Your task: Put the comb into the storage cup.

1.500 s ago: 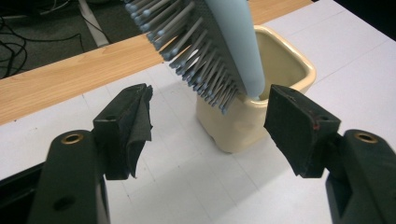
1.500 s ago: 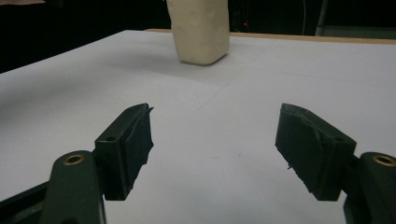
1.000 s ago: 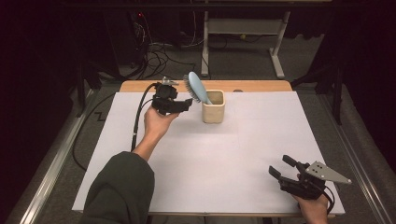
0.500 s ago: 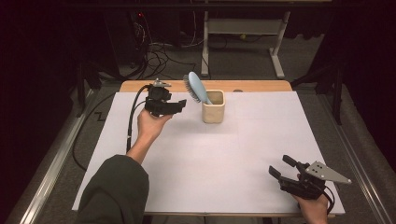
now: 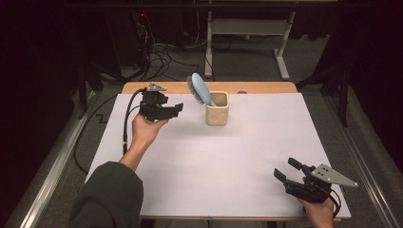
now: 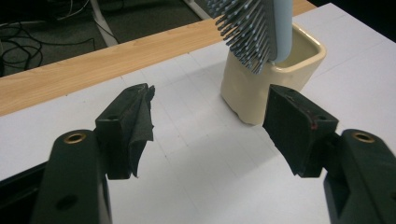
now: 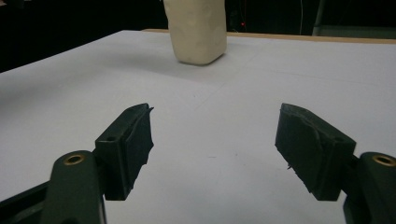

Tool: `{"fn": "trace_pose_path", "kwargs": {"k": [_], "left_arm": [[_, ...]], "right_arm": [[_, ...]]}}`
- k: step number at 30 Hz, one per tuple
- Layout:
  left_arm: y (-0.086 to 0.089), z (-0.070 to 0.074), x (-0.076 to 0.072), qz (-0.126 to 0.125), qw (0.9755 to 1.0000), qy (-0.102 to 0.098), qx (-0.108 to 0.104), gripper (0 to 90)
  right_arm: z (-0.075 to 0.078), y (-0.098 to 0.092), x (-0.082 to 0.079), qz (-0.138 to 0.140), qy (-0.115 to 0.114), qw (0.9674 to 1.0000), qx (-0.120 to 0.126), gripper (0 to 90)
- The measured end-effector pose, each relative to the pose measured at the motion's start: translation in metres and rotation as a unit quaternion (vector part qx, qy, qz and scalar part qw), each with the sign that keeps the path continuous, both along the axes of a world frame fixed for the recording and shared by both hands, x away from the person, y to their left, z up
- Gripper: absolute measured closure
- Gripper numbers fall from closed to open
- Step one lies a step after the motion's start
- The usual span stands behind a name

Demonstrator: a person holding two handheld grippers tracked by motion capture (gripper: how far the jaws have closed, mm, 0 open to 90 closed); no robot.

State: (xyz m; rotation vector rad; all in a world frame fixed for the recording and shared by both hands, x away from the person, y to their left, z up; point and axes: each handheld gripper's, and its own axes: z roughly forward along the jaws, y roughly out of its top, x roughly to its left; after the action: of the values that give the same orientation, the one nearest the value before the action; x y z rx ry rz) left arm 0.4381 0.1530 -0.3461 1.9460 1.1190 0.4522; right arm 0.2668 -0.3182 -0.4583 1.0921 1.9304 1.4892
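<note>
Presently, by label:

Left tool: the black 2-jaw left tool sits left of centre in the upper half of the high view, held in a hand with a dark green sleeve; its jaws stand wide apart with nothing between them and point toward the cup.

Left tool view: the cup stands at upper right, just beyond the right jaw, with the brush bristles hanging over its rim.

Cup: a cream ceramic square cup stands upright near the top centre of the high view, on the white paper-covered table.

Hairbrush: a light blue oval hairbrush with grey bristles stands handle-down in the cup, head tilted toward the upper left, bristles facing the left tool.

Right tool: the black 2-jaw right tool with a grey 3-cornered plate rests at the lower right corner of the high view, well apart from the cup, jaws wide and empty.

Right tool view: the cup stands at top centre, far beyond the jaws.

Table edge: a wooden strip runs along the far side.
</note>
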Motion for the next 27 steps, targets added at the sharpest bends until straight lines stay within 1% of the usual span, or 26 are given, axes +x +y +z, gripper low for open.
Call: {"fn": "trace_pose_path", "kwargs": {"k": [8,16,21,27], "left_arm": [[0.01,0.002,-0.007,0.0,0.9999,-0.01,-0.013,32.9],[0.022,-0.001,-0.014,0.006,0.9999,-0.007,-0.012,32.9],[0.028,-0.001,-0.019,0.012,0.9997,-0.011,-0.018,32.9],[0.033,-0.001,-0.024,0.011,0.9997,-0.013,-0.018,32.8]], "right_arm": [[0.0,-0.001,0.0,-0.003,0.002,1.0,0.001,27.7],[0.0,-0.002,0.0,-0.003,-0.001,1.0,0.002,27.7],[0.0,-0.002,0.0,-0.003,-0.003,1.0,0.002,27.8],[0.0,-0.002,0.0,-0.004,-0.001,1.0,-0.001,27.8]]}}
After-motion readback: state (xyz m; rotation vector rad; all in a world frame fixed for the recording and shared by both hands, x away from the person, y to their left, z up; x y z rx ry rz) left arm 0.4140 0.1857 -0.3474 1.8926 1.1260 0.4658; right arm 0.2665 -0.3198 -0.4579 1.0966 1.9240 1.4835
